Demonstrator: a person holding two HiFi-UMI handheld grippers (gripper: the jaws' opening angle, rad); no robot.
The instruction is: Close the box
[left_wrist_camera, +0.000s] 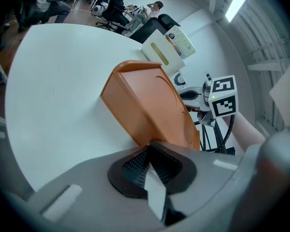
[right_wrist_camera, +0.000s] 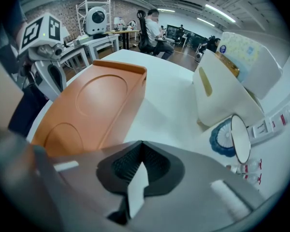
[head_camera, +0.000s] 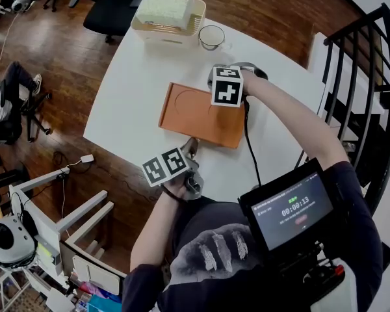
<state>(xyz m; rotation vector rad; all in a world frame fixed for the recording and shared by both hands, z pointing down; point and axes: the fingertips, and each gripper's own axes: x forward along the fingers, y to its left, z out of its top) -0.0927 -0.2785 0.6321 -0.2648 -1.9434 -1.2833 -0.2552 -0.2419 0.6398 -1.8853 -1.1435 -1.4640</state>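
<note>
Surface (head_camera: 130, 96): white, rounded.
Orange box (head_camera: 198, 112): mid-surface, lid lying flat; whether it has latched, I cannot tell.
Cream tissue holder (head_camera: 198, 15): far edge, clear of the box.
My left tool (left_wrist_camera: 153, 175) is at the box's near side and my right tool (right_wrist_camera: 137, 182) at its far-right corner, both pressed together, empty.
Glass (head_camera: 211, 36): beside the holder.
Risk: an uneven press could slide the box.

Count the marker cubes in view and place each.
2. One cube rides the left tool at the orange box's near edge; the other rides the right tool at its far edge. None seems hidden.
</note>
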